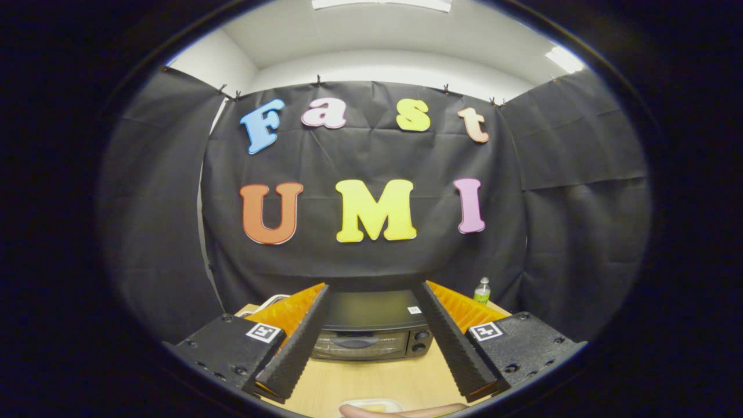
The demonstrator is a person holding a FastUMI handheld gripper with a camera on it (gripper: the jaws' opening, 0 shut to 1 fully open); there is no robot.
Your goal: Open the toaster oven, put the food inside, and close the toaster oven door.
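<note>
Tool (371,290) held wide, nothing gripped | toaster oven (371,334) seen shut on desk (377,380), beyond fingers | food container (371,404) glimpsed near, beneath tool | risk judged: door handle missed or oven pushed back if approached too high.

Gripper view looks level over the table (371,380); toaster oven (371,331) near ahead, booth wall beyond.

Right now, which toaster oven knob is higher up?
The upper knob on the toaster oven, seen between the open gripper fingers; the other knob sits directly below it.
</note>
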